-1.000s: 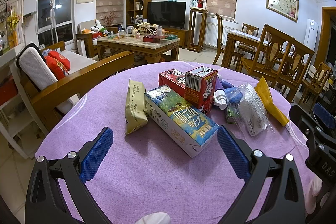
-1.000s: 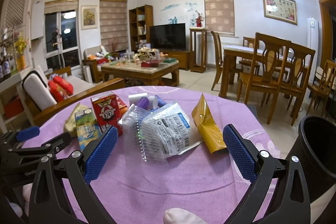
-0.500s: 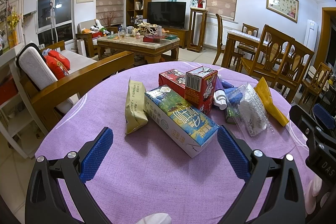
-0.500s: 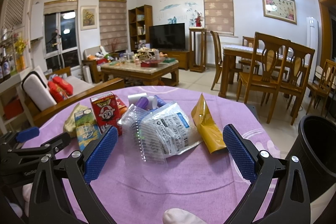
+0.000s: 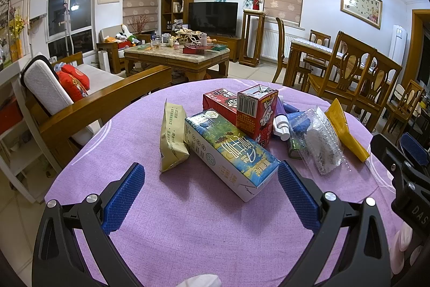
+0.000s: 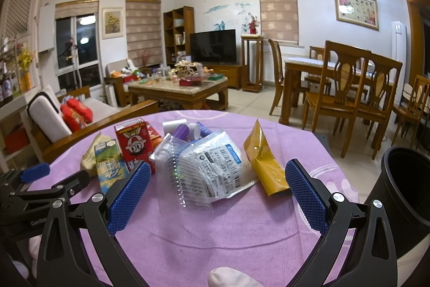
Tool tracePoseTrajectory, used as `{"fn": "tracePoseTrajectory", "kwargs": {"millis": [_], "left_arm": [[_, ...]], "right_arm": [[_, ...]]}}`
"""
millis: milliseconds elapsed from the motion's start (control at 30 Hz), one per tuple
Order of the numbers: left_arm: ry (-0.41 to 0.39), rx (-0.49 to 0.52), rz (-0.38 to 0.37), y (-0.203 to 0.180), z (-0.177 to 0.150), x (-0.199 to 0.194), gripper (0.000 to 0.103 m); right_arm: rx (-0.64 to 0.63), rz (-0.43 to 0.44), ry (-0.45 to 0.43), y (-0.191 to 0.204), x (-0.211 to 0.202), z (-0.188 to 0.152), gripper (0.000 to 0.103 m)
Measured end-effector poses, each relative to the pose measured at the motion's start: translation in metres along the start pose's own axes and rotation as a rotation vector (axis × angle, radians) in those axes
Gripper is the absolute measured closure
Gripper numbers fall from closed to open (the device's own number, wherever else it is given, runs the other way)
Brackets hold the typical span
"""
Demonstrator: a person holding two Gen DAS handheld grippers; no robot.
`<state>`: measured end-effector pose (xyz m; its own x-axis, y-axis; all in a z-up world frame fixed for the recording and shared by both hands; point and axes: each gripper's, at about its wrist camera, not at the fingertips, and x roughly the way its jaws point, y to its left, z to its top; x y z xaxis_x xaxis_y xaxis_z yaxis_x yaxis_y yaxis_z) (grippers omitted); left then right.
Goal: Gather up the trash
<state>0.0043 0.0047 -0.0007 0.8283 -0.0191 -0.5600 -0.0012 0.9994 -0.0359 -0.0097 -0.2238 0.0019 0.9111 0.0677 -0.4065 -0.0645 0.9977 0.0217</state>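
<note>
A pile of trash lies on a round table with a purple cloth [image 5: 174,219]. In the left wrist view a long blue and white carton [image 5: 231,155] lies just ahead of my open, empty left gripper [image 5: 211,192], with a beige pouch [image 5: 172,136], a red drink carton [image 5: 256,113], clear plastic bags [image 5: 322,144] and a yellow packet [image 5: 345,133] around it. In the right wrist view my open, empty right gripper [image 6: 217,192] faces the clear plastic bags [image 6: 204,174] and the yellow packet [image 6: 264,166]. A black trash bin [image 6: 408,195] stands to the right of the table.
A wooden sofa with red cushions [image 5: 72,98] stands left of the table. A coffee table [image 5: 177,58] and a TV [image 5: 212,18] are behind it. Wooden dining chairs [image 6: 346,98] and a dining table stand at the right. The left gripper's tip [image 6: 35,172] shows at the left edge of the right wrist view.
</note>
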Motion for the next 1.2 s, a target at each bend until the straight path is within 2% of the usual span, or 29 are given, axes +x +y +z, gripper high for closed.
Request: {"fn": "tracePoseTrajectory", "kwargs": {"millis": [167, 233, 300, 400, 500, 633, 733, 800, 967, 1000, 1067, 1133, 1200], "left_arm": [[0.012, -0.004, -0.001, 0.001, -0.001, 0.002, 0.005], [0.017, -0.023, -0.008, 0.003, -0.002, 0.003, 0.005], [0.026, -0.032, -0.02, 0.0, -0.004, 0.004, 0.005], [0.065, -0.03, -0.094, -0.003, -0.003, 0.009, 0.005], [0.03, 0.027, -0.159, -0.009, 0.007, 0.005, 0.005], [0.036, 0.115, -0.13, -0.023, 0.036, 0.017, 0.005], [0.088, 0.196, -0.12, -0.036, 0.051, 0.044, 0.005], [0.118, 0.23, -0.106, -0.044, 0.056, 0.06, 0.005], [0.158, 0.214, -0.193, -0.05, 0.056, 0.076, 0.006], [0.165, 0.208, -0.205, -0.051, 0.055, 0.079, 0.008], [0.184, 0.197, -0.228, -0.048, 0.054, 0.084, 0.02], [0.226, 0.171, -0.266, -0.041, 0.055, 0.093, 0.039], [0.256, 0.142, -0.309, -0.038, 0.054, 0.1, 0.051]], "right_arm": [[0.01, -0.004, 0.003, -0.004, 0.004, -0.002, 0.004], [0.026, -0.013, 0.034, -0.008, 0.008, -0.005, 0.004], [0.054, 0.023, 0.062, -0.012, 0.012, 0.003, 0.004], [0.116, 0.104, 0.054, -0.03, 0.003, 0.001, 0.004], [0.122, 0.106, 0.077, -0.043, 0.001, 0.0, 0.004], [0.077, 0.073, 0.099, -0.053, 0.001, -0.004, 0.004], [0.072, 0.154, 0.121, -0.052, 0.0, -0.005, 0.004], [0.021, 0.188, 0.128, -0.038, -0.003, -0.005, 0.004], [-0.139, 0.231, 0.167, 0.006, -0.007, -0.009, 0.004], [-0.156, 0.242, 0.178, 0.014, -0.007, -0.011, 0.004], [-0.171, 0.254, 0.204, 0.028, -0.002, -0.014, 0.004], [-0.177, 0.268, 0.254, 0.039, 0.005, -0.015, 0.005], [-0.164, 0.281, 0.29, 0.046, 0.009, -0.015, 0.005]]}}
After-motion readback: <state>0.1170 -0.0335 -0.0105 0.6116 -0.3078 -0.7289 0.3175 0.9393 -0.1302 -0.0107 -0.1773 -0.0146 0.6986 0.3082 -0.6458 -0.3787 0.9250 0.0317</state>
